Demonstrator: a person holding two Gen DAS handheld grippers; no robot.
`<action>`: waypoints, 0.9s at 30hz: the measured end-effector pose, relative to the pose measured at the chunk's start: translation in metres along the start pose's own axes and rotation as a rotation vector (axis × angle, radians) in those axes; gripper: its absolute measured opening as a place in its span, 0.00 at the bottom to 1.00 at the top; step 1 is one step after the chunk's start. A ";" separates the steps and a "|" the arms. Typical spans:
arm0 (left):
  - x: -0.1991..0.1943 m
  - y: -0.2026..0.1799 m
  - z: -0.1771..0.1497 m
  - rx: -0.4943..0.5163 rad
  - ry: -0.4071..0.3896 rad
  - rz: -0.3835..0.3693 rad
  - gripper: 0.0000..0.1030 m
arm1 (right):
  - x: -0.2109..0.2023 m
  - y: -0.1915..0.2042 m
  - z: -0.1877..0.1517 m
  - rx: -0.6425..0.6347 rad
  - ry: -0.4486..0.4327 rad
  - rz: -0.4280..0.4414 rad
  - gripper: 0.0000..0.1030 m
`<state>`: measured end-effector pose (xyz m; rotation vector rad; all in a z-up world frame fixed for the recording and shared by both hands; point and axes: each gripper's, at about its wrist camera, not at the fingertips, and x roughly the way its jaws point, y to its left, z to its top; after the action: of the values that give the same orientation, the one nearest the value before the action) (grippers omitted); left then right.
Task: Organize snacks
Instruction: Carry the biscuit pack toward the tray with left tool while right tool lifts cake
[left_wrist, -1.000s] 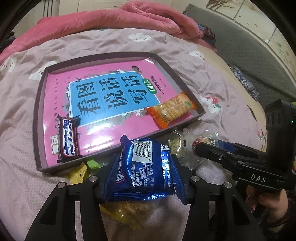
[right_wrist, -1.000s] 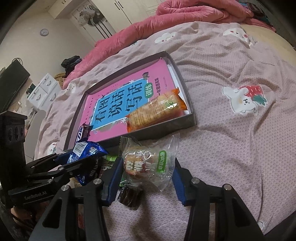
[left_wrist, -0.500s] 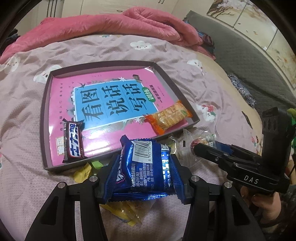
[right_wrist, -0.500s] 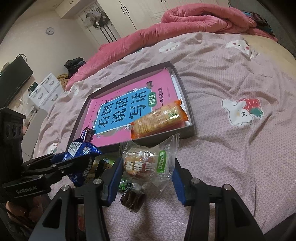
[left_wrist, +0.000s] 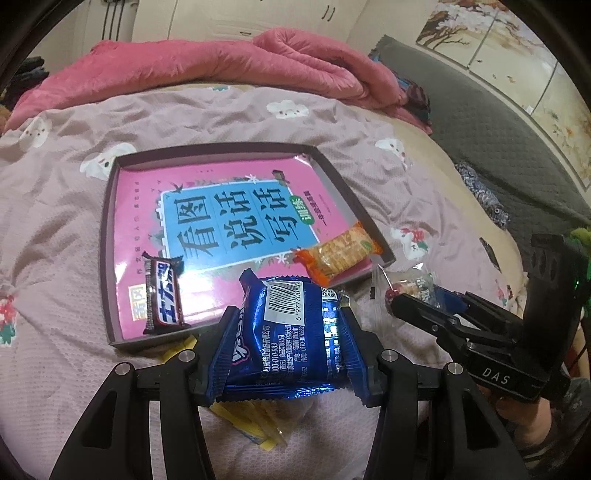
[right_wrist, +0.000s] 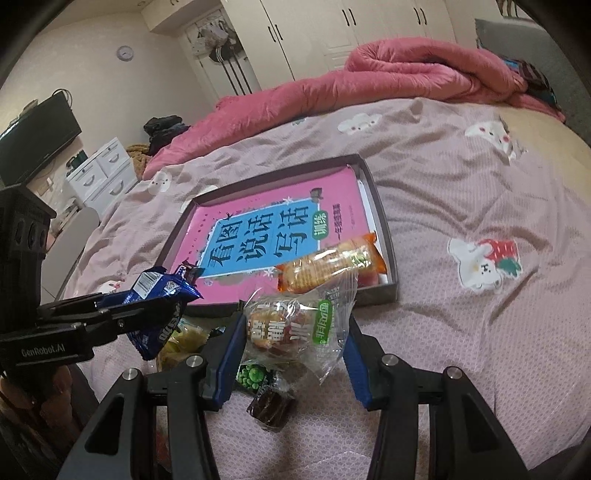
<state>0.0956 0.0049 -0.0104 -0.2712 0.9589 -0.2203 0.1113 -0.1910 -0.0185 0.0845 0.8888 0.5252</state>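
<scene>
My left gripper (left_wrist: 288, 350) is shut on a blue snack packet (left_wrist: 291, 332), held above the bed just in front of the dark tray (left_wrist: 105, 236). A pink book lines the tray, and a chocolate bar (left_wrist: 162, 295) and an orange cracker packet (left_wrist: 340, 254) lie on it. My right gripper (right_wrist: 293, 350) is shut on a clear pastry packet with a green label (right_wrist: 295, 325), lifted near the tray's front right corner (right_wrist: 388, 291). In the right wrist view the left gripper (right_wrist: 159, 310) with the blue packet (right_wrist: 159, 295) shows at the left.
Loose snacks lie on the bedspread under the grippers: yellow wrappers (left_wrist: 255, 421), a green candy pack (right_wrist: 255, 376) and a dark brown sweet (right_wrist: 271, 406). A pink quilt (left_wrist: 221, 62) is heaped at the far side of the bed. A hand (left_wrist: 524, 428) holds the right gripper.
Both grippers have risen a little with their packets, so the tray looks smaller and farther off. The grips are unchanged.
</scene>
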 end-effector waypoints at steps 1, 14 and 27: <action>-0.001 0.001 0.001 -0.003 -0.004 0.000 0.53 | -0.001 0.001 0.000 -0.004 -0.003 0.000 0.49; -0.013 0.013 0.007 -0.037 -0.045 0.020 0.53 | -0.006 0.007 0.012 -0.055 -0.057 -0.002 0.49; -0.014 0.038 0.016 -0.097 -0.077 0.068 0.53 | 0.001 -0.001 0.031 -0.066 -0.090 -0.018 0.49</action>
<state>0.1037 0.0472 -0.0031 -0.3333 0.9022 -0.1008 0.1354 -0.1868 0.0007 0.0399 0.7827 0.5293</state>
